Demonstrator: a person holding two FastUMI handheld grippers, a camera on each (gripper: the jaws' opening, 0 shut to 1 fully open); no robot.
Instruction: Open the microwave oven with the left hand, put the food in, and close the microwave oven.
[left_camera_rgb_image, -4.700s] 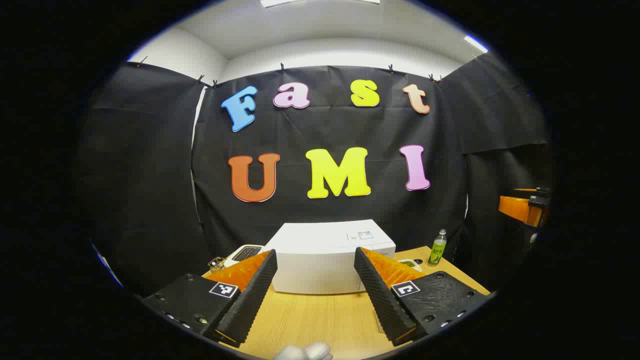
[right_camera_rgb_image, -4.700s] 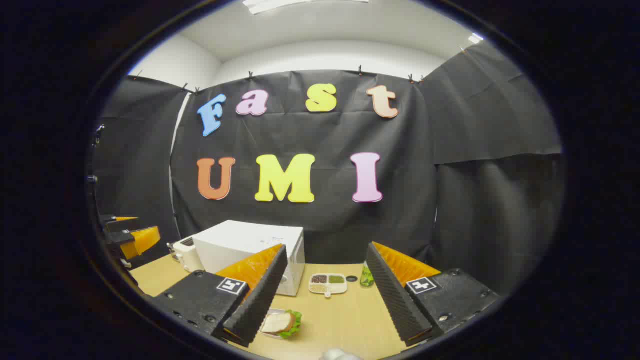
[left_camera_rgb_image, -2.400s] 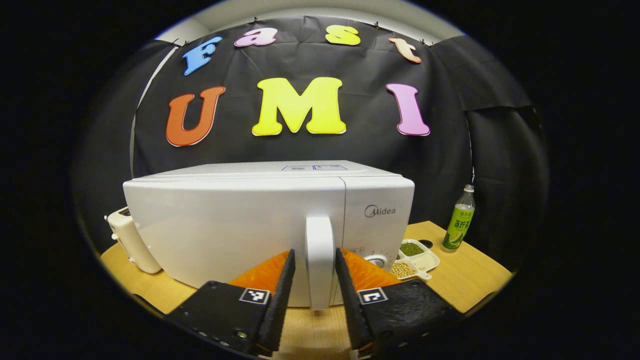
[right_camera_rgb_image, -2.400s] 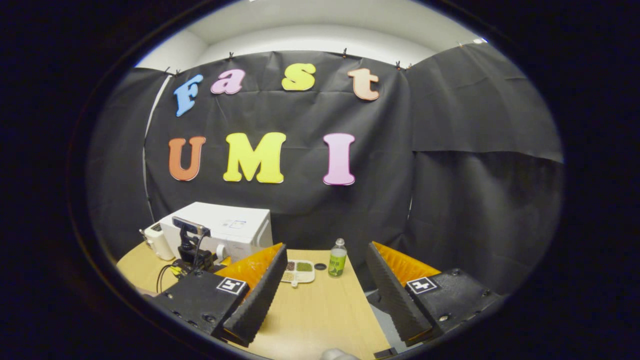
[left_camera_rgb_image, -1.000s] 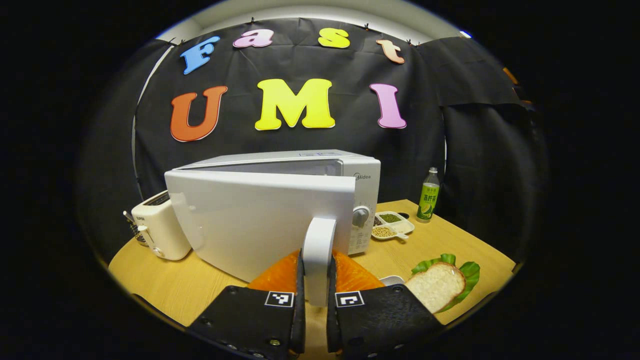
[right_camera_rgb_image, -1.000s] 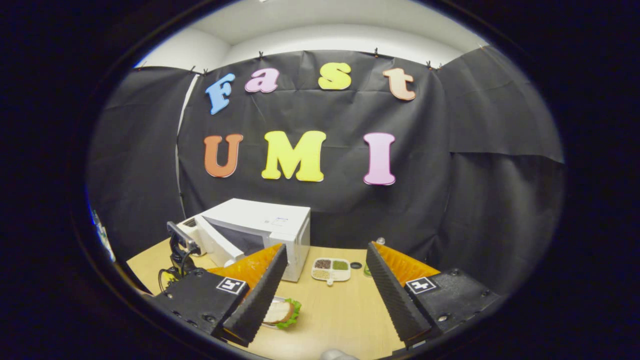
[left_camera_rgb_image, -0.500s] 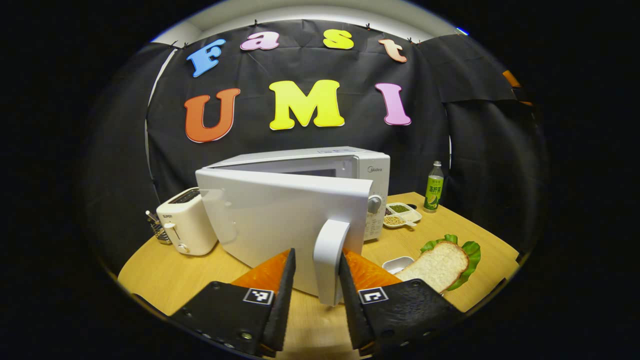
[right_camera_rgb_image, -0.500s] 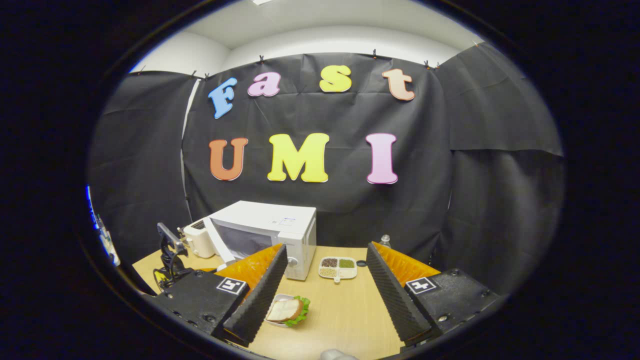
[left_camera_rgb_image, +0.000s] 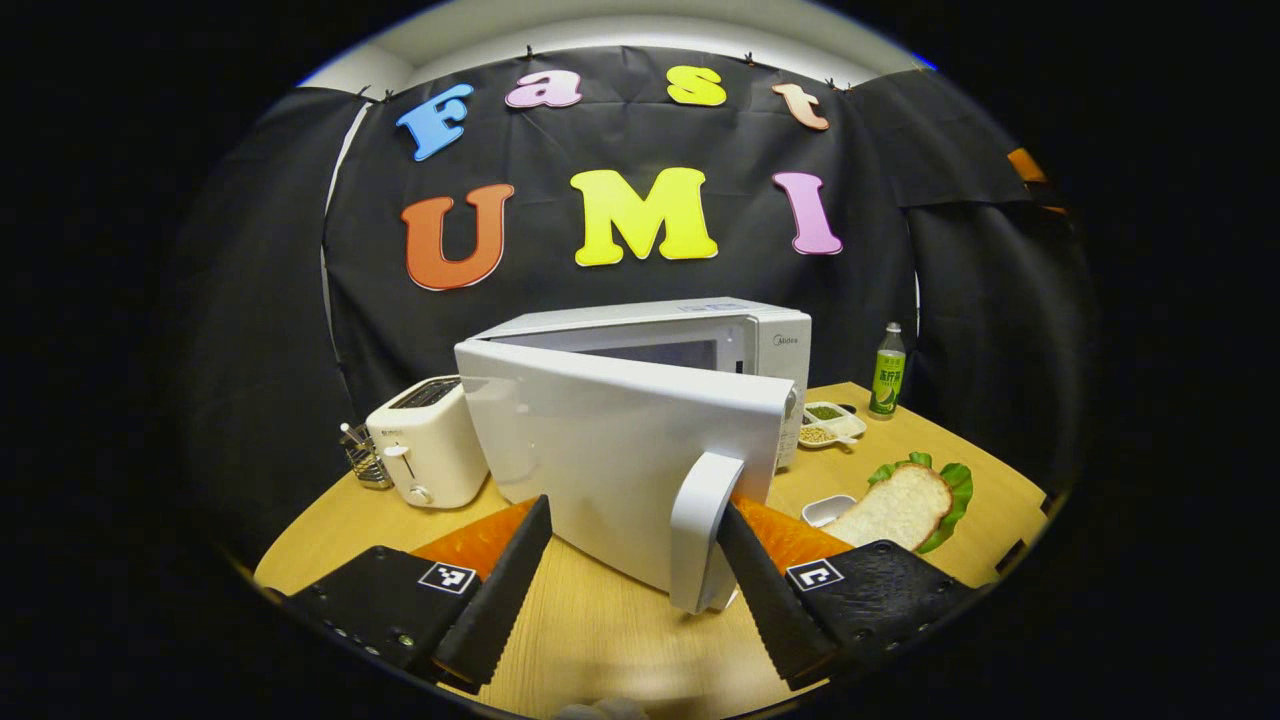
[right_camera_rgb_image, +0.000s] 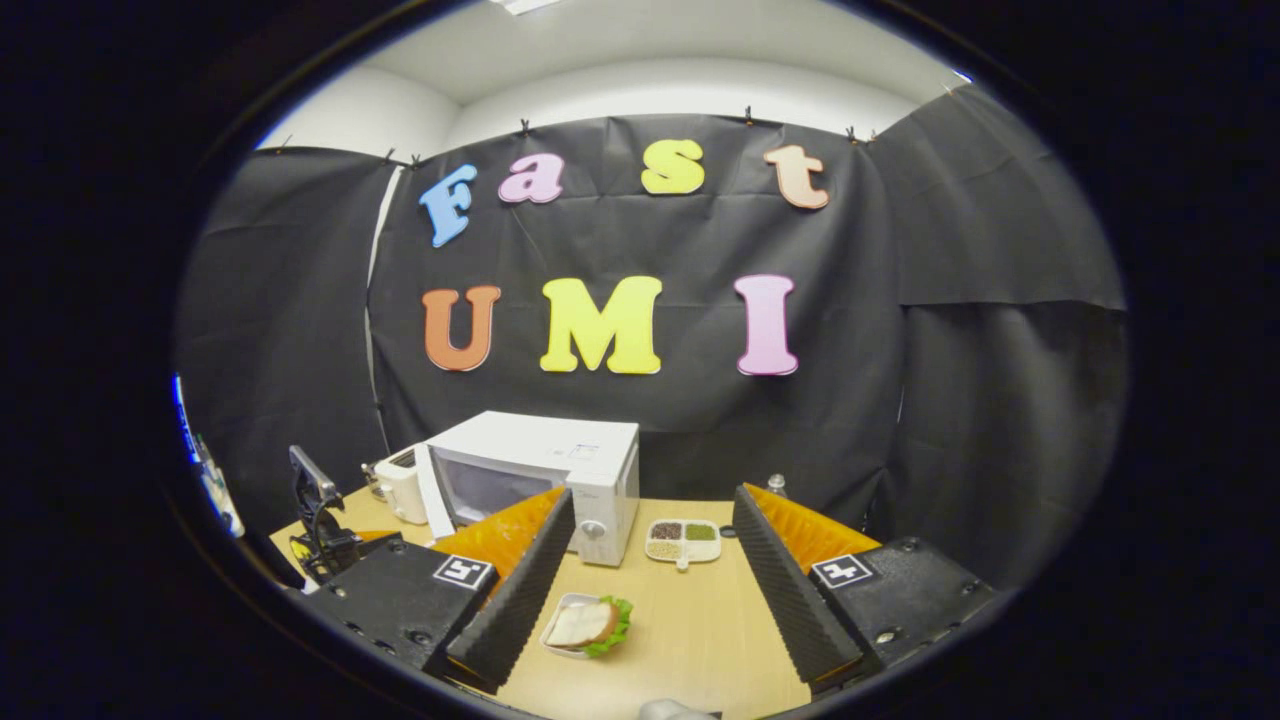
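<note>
Both grippers are spread – the left gripper (left_camera_rgb_image: 628, 585) low in the left gripper view straddling the white microwave oven's (left_camera_rgb_image: 770, 340) upright handle (left_camera_rgb_image: 700, 535) without pinching, so swing that door (left_camera_rgb_image: 620, 450) wider before the right gripper (right_camera_rgb_image: 645, 590) lifts the lettuce sandwich (right_camera_rgb_image: 588, 625) at lower centre – gently, I'd say.

Microwave oven (left_camera_rgb_image: 700, 340) toward back of worktop (left_camera_rgb_image: 600, 630), door (left_camera_rgb_image: 620, 455) swung out toward front edge. Toaster (left_camera_rgb_image: 425, 455) just left of oven, wire rack (left_camera_rgb_image: 358, 462) beside it at left edge. Divided dish (left_camera_rgb_image: 828, 425) right of oven, bottle (left_camera_rgb_image: 886, 370) behind it near back right corner. Sandwich (left_camera_rgb_image: 900, 505) near right edge, before dish.
</note>
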